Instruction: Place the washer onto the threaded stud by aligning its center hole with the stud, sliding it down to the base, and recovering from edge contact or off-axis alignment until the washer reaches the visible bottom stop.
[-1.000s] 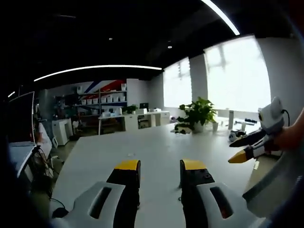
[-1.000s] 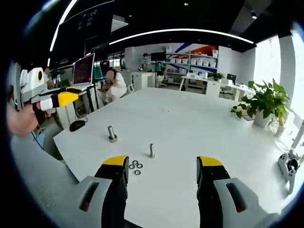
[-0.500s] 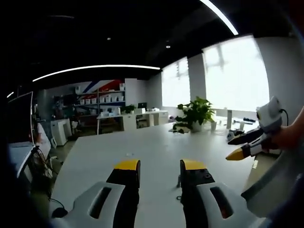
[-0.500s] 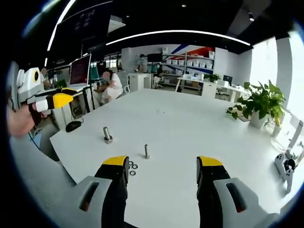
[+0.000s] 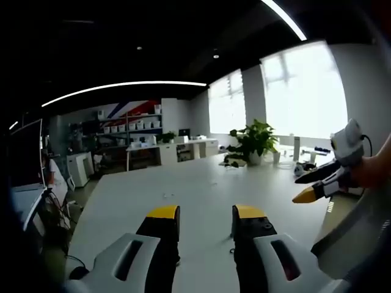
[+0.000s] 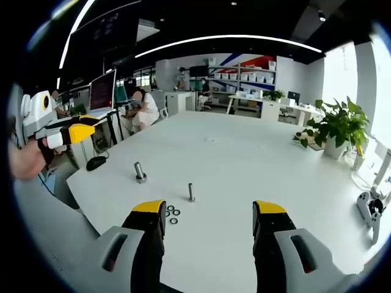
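Observation:
In the right gripper view a thin threaded stud (image 6: pixel 191 192) stands upright on the white table (image 6: pixel 244 165). A few small dark washers (image 6: pixel 173 213) lie flat just in front of it, near my left jaw. A thicker bolt (image 6: pixel 140 173) stands further left. My right gripper (image 6: pixel 209 215) is open and holds nothing, hovering above the table short of the washers. The left gripper (image 6: pixel 73 131) is held in a hand at that view's left edge. In the left gripper view my left gripper (image 5: pixel 205 215) is open and holds nothing; the right gripper (image 5: pixel 313 190) enters from the right.
A potted plant (image 6: pixel 337 131) stands at the table's far right, and a game controller (image 6: pixel 369 210) lies near the right edge. A monitor (image 6: pixel 102 90) and a seated person (image 6: pixel 145 110) are beyond the table's left side. Shelves and desks line the back wall.
Both views have shifted slightly with the hands. In the right gripper view the stud and washers sit a touch right of where they were half a second ago. Neither gripper's jaws have moved.

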{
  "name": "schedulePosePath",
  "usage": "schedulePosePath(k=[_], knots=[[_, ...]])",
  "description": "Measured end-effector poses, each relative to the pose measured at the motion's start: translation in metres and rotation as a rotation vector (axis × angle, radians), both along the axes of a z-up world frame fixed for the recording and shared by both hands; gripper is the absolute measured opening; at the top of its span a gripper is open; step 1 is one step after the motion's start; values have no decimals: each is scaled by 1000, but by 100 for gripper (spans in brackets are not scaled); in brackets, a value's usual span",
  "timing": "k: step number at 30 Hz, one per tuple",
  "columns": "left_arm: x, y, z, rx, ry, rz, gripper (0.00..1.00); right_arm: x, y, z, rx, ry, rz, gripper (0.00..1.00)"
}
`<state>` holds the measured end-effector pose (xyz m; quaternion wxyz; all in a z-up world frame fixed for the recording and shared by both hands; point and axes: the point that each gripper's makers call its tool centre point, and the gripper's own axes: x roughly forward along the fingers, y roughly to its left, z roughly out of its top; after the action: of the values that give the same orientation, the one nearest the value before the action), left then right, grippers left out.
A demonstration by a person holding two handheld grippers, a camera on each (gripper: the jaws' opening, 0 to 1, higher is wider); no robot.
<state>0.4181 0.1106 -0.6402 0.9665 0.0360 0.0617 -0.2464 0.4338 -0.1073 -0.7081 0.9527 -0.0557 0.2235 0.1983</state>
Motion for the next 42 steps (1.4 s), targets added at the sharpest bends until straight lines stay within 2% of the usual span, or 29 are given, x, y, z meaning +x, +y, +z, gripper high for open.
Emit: schedulePosePath(k=[3, 14, 31, 42], knots=[[0, 1, -1, -4, 5, 3, 34, 1, 2, -4, 17, 27, -5, 60], [-1, -2, -1, 7, 2, -6, 33, 13, 8, -17, -10, 59, 2, 59], [-2, 0, -2, 0, 10, -1, 33, 33, 16, -32, -78, 110, 40, 57], [-2, 1, -3, -1, 12, 3, 33, 37, 22, -44, -134, 150, 84, 57]])
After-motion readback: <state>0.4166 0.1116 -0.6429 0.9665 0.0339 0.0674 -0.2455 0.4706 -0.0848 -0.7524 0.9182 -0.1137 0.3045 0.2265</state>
